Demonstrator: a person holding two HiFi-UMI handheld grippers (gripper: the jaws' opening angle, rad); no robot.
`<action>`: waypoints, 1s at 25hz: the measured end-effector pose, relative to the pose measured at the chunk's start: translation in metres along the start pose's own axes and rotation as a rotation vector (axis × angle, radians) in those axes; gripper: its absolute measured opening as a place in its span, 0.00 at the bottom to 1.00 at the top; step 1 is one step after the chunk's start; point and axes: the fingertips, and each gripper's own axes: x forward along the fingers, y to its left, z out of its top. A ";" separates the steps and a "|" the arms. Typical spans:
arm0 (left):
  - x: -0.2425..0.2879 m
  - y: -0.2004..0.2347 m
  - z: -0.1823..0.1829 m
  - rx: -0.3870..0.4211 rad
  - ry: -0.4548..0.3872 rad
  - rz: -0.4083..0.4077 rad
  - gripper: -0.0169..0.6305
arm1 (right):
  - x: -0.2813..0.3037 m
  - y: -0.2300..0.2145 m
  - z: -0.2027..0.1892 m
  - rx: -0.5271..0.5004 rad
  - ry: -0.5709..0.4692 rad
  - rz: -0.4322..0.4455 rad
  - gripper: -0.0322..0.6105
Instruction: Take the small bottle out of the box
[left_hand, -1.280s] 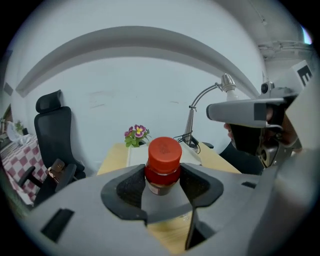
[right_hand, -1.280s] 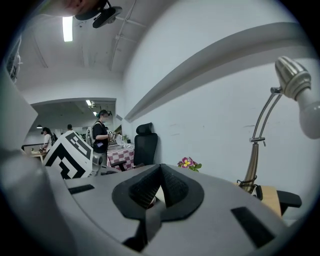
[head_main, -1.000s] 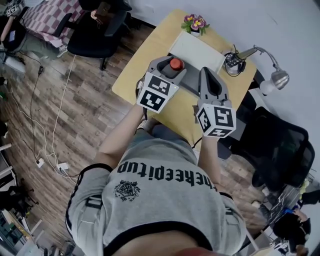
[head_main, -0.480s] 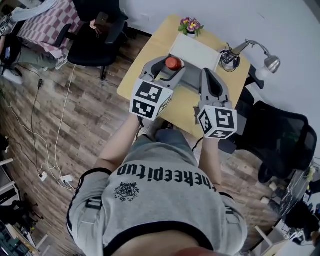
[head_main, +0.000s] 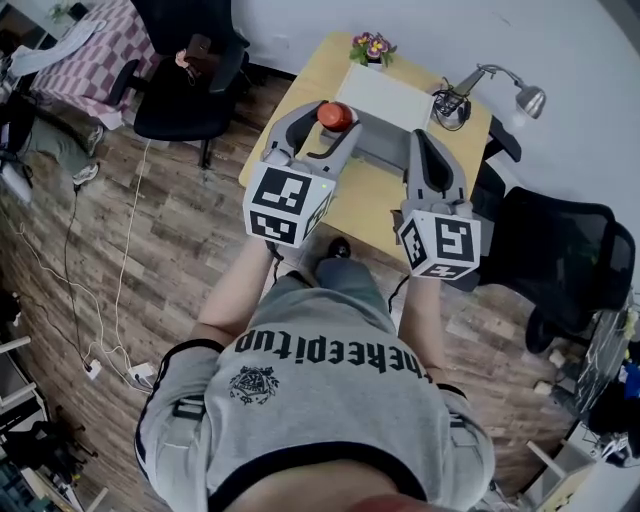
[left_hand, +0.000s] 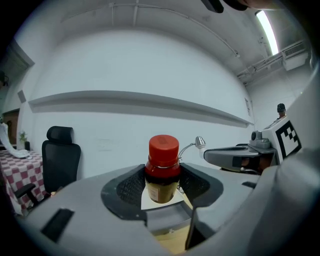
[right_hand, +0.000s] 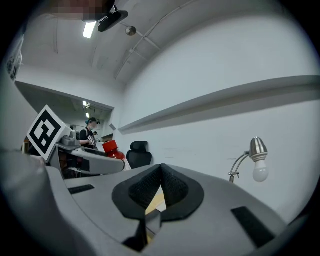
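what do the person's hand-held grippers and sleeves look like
The left hand-held gripper and right hand-held gripper are grey, with long curved jaws and black textured pads, each carrying a black-and-white marker cube. The person wears a grey short-sleeved shirt with black trim.

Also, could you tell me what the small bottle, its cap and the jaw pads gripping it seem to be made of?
The small bottle looks like dark, glossy glass or plastic; which is unclear. Its cap: probably smooth red plastic with soft sheen. The pads: matte black rubber-like material with grid texture.
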 end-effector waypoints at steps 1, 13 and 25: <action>-0.005 0.000 0.004 0.005 -0.010 0.002 0.36 | -0.004 0.002 0.003 -0.006 -0.008 -0.005 0.05; -0.062 -0.013 0.038 0.057 -0.123 -0.004 0.36 | -0.056 0.020 0.036 -0.034 -0.086 -0.098 0.05; -0.119 -0.017 0.060 0.033 -0.236 -0.018 0.36 | -0.107 0.044 0.057 -0.076 -0.137 -0.188 0.05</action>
